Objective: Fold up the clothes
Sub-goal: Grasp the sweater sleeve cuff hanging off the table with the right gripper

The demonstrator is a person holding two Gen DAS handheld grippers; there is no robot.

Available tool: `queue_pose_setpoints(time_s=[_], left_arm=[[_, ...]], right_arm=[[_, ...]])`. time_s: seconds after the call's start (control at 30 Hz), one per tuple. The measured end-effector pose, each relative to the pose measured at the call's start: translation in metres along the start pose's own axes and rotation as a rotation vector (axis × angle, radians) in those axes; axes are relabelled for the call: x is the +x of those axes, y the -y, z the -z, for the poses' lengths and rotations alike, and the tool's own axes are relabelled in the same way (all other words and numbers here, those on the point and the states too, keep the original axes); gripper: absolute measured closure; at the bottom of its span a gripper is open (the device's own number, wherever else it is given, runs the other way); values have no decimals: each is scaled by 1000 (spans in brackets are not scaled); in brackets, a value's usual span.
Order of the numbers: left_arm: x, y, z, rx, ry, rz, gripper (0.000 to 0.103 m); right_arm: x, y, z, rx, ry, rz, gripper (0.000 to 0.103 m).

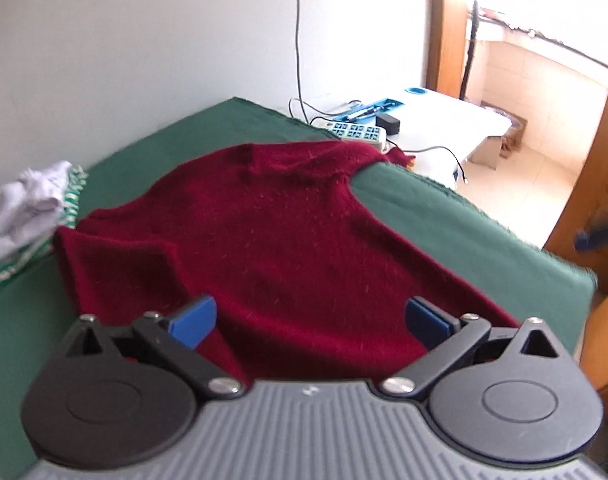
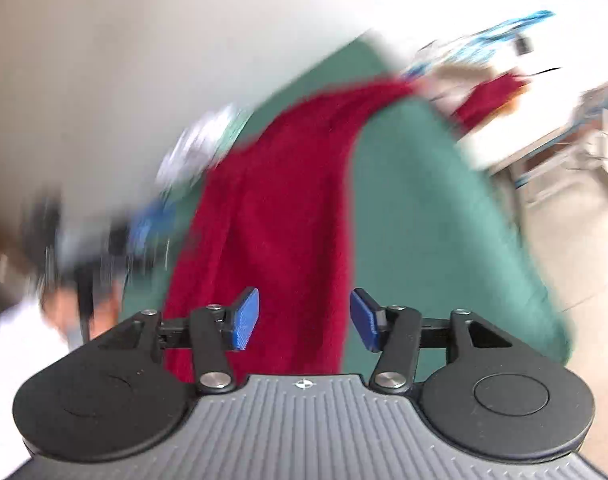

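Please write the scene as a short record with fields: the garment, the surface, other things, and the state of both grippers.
garment: dark red sweater, spread on the table; one sleeve folded over at its left, the other sleeve trailing off the far right edge
surface: green table cover
other clothes: white and green pile, at the left, apart from the sweater
far items: remote control and cables on a white table
left gripper: open wide, nothing between the pads
right gripper: open, holds nothing; view blurred
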State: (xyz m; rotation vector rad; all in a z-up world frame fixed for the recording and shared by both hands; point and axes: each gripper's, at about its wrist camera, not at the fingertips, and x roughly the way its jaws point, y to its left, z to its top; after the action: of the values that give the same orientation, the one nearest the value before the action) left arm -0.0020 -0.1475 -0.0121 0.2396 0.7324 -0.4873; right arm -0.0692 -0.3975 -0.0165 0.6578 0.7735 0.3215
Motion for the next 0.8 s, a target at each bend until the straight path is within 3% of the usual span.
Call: queue_pose_setpoints(time_s=[0.1,0.13,0.2,0.37,0.43,0.5,0.63,0.73,0.8], left_arm=[[30,7,-11,-18,-25,19,2],[39,11,-14,-2,-28,24,2],[55,17,-19,33,-40,32,2],[82,23,-45,77,-33,52,11],[95,25,-62,102,-7,53,12],[112,30,-79,150,10,49,12],[156,41,-122,252,0,22,3],[184,47,-142,267,-18,31,3],[201,50,-152,268,-33,43,10]], right_arm=[[14,26,-50,231,72,92,58],[22,30,-64,252,86,144,67],[38,35,-93,233,115,236,74],[97,68,-163,232,131,342,73],[126,90,-189,244,102,362,66],[162,116,-215,247,53,357,65],[226,157,-245,238,-12,370,63],[262,182,-259,246,-63,359,64],[277,193,-265,227,-79,368,66]])
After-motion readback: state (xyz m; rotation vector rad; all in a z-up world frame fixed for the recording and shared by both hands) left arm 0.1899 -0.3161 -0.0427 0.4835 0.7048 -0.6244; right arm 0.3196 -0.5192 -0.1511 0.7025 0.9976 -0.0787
